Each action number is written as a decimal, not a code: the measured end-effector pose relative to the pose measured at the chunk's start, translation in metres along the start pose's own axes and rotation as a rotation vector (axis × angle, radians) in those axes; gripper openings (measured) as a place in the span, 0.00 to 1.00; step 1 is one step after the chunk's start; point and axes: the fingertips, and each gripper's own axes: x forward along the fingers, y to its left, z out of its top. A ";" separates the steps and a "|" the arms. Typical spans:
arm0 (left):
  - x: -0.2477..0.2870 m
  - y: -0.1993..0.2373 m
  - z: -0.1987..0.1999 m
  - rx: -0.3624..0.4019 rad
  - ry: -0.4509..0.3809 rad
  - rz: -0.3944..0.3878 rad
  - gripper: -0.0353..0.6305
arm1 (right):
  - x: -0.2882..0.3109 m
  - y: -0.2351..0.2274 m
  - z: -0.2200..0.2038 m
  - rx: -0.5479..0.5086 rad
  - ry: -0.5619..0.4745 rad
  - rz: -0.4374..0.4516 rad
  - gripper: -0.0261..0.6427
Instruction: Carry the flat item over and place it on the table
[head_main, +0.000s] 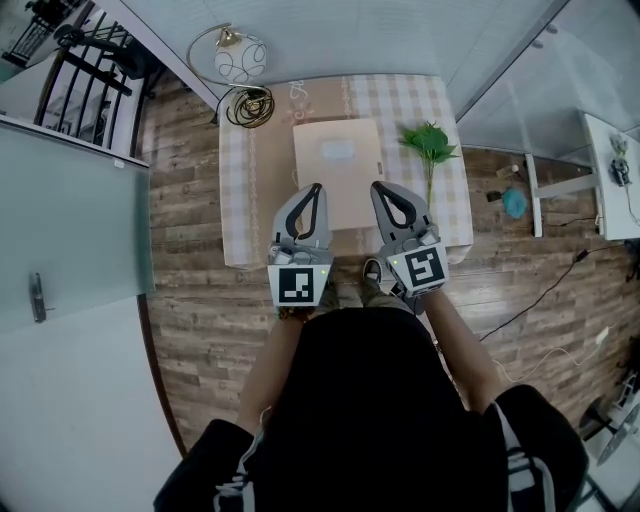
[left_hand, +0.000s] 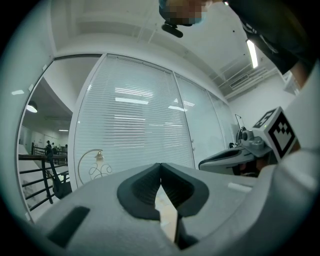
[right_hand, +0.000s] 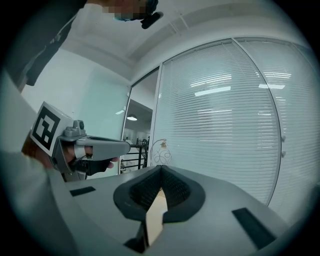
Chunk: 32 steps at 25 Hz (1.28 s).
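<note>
Over the desk, the flat item lies level, its near edge pinched by the closed fingers of the left gripper and right gripper. The carry looks nearly done, with setting down and release left.

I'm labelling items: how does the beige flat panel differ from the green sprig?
The flat panel is beige and rectangular; the sprig is green and leafy. The panel is clamped at its near edge by the left gripper and right gripper; the sprig lies untouched to its right. Both are over the checked table.
</note>
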 end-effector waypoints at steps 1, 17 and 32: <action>0.000 -0.001 -0.001 0.006 0.002 -0.003 0.08 | -0.001 -0.002 -0.001 0.003 0.000 -0.011 0.05; 0.005 0.000 -0.011 0.018 0.024 -0.019 0.08 | -0.004 -0.018 -0.012 -0.026 0.023 -0.047 0.05; 0.002 0.005 -0.026 -0.005 0.061 -0.008 0.08 | -0.001 -0.017 -0.020 -0.010 0.044 -0.038 0.05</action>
